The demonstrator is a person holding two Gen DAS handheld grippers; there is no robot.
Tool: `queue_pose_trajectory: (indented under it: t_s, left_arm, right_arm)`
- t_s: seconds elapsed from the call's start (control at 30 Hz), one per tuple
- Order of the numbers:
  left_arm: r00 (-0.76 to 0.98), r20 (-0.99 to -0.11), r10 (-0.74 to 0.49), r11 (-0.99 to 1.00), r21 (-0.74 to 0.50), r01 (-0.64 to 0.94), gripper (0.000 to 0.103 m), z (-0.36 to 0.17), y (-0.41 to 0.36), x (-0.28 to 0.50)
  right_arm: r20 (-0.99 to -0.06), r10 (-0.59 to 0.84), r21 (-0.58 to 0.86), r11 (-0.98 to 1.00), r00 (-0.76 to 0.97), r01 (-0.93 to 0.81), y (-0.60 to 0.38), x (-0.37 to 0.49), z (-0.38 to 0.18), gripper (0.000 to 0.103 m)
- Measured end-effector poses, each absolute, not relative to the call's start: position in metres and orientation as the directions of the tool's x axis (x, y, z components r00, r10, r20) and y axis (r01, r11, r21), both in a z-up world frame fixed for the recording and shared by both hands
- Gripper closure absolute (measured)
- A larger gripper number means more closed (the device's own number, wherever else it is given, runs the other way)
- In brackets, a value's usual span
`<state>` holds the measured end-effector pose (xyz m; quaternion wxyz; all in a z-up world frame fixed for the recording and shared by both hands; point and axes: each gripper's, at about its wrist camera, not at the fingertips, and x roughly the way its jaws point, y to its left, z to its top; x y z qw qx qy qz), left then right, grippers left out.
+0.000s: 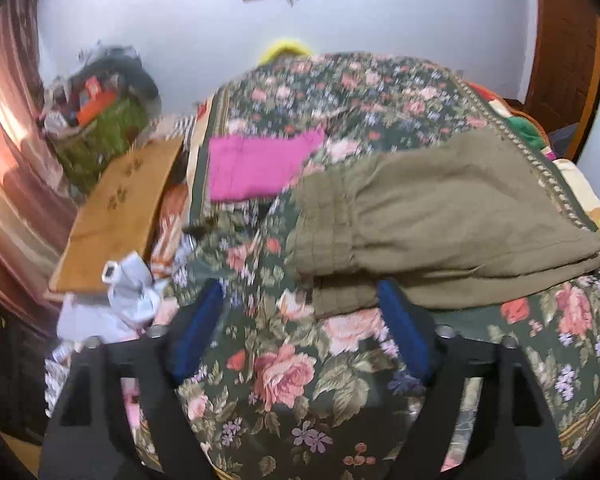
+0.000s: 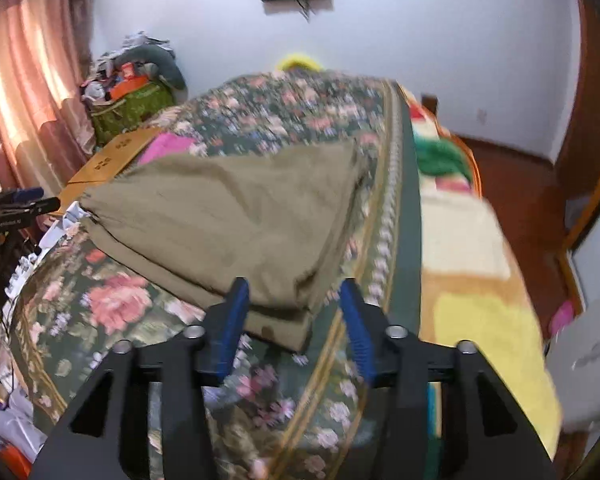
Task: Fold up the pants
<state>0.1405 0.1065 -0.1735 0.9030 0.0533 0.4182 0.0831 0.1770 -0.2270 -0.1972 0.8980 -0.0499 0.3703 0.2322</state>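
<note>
Olive-green pants lie folded in layers on the floral bedspread, elastic waistband toward the left. My left gripper is open and empty, just in front of the waistband end. In the right wrist view the pants lie as a flat stack with a corner facing me. My right gripper is open, its blue fingers on either side of that near corner, not closed on it.
A pink folded cloth lies farther back on the bed. A wooden board and a green bag of clutter stand at the left. A yellow and cream blanket lies right of the bedspread's border.
</note>
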Motion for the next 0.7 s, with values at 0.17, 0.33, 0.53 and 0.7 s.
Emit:
queue_pose_trajectory:
  t_s: [0.17,0.33,0.53,0.7]
  left_arm:
    - [0.654,-0.734,0.186,0.975,0.219,-0.032,0.005,-0.167,0.082,0.15]
    - [0.653,-0.741,0.158,0.954,0.284,0.092,0.005,-0.181,0.05,0.165]
    - [0.612,-0.774,0.165,0.914,0.353,0.201,0.005,-0.209,0.023,0.185]
    - [0.593,-0.79,0.153,0.888,0.374,0.269,0.005,-0.22,0.014,0.198]
  right_arm:
    - [-0.663,0.434,0.074,0.849,0.609,-0.524,-0.198,0.178,-0.185,0.039]
    - [-0.685,0.472,0.082,0.807,0.555,-0.585,-0.169,0.189,-0.194,0.038]
    - [-0.727,0.491,0.071,0.75,0.481,-0.658,-0.137,0.198,-0.209,0.038]
    - [-0.756,0.495,0.069,0.711,0.428,-0.699,-0.116,0.202,-0.219,0.038]
